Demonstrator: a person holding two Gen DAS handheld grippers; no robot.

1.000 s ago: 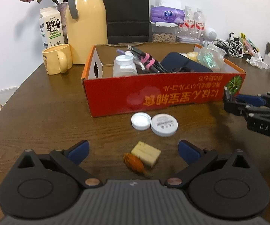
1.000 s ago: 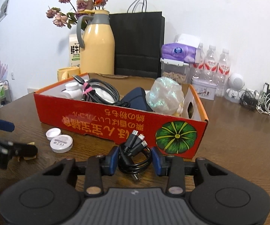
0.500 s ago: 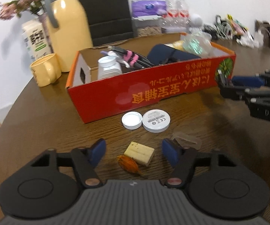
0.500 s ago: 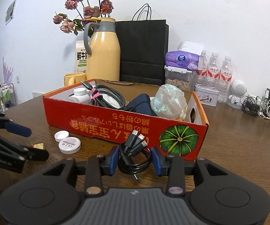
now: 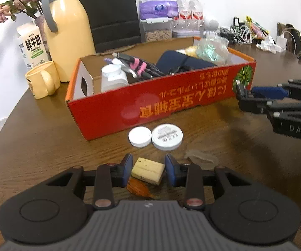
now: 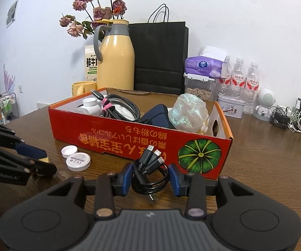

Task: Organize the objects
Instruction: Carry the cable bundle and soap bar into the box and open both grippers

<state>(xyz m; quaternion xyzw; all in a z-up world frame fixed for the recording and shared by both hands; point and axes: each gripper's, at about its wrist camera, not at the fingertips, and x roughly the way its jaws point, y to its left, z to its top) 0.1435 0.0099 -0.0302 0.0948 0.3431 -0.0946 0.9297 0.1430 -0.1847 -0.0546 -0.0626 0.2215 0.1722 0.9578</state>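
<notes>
Left tongs have just been closing around the yellow block on the tabletop; contact unclear. Right tongs hold the black cable bundle.

surface: brown wooden table | on it: red box, two white caps, yellow mug

One red cardboard box sits on one wooden table; two white round lids lie before it; one pale yellow block and one orange scrap lie nearby; one coiled black cable shows three plugs; one yellow jug, one yellow mug, one milk carton, one black paper bag; three water bottles; one purple tissue pack.
</notes>
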